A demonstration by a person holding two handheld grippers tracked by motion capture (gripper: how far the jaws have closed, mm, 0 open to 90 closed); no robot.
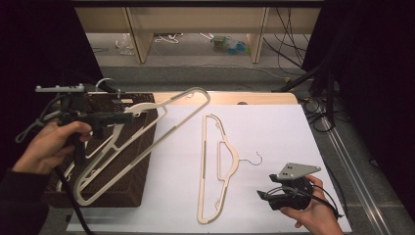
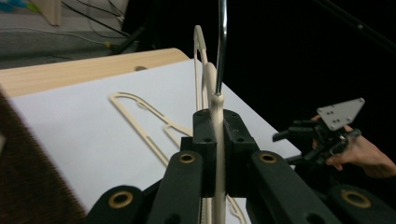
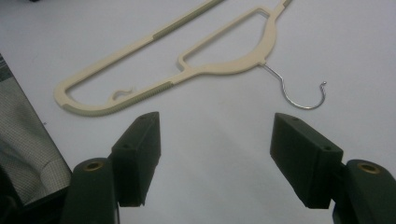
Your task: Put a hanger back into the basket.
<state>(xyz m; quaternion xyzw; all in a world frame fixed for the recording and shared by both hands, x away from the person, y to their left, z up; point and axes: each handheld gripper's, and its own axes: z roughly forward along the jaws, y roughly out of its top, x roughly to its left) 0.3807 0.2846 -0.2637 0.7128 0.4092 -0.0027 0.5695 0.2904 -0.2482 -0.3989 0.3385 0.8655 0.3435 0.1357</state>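
While clamped on the neck of the lifted hanger point(image 2: 212, 84), just below its wire hook point(image 2: 221, 42), left tongs point(image 2: 216, 133) closed tight, one pad on each flat face. Held up over the dark woven basket point(image 1: 139, 166) at the left end of the table point(image 1: 274, 98), frame slanting down from the far tip toward the near corner of the basket, where more hangers point(image 1: 95, 149) lie. Judged light, thin and fairly stiff, though long enough to swing or twist about a single pinch point. Smooth plastic, so probably somewhat slippery. Best taken right there at the neck, where the shoulders meet and the weight balances; a grip out on one arm would likely let it droop and turn. Not fragile, but liable to snag its hook or notches on the others when drawn out. Left hand point(image 1: 49, 147) wrapped round the handle, forearm coming in from the lower left, tongs pointing level and to the right across the basket. Right tongs point(image 3: 217, 158) apart with nothing between them, resting low at the near right of the white sheet in the right hand point(image 1: 313, 210), aimed at a second hanger point(image 1: 218, 166) lying flat mid-table, hook toward them and well apart from the pads.
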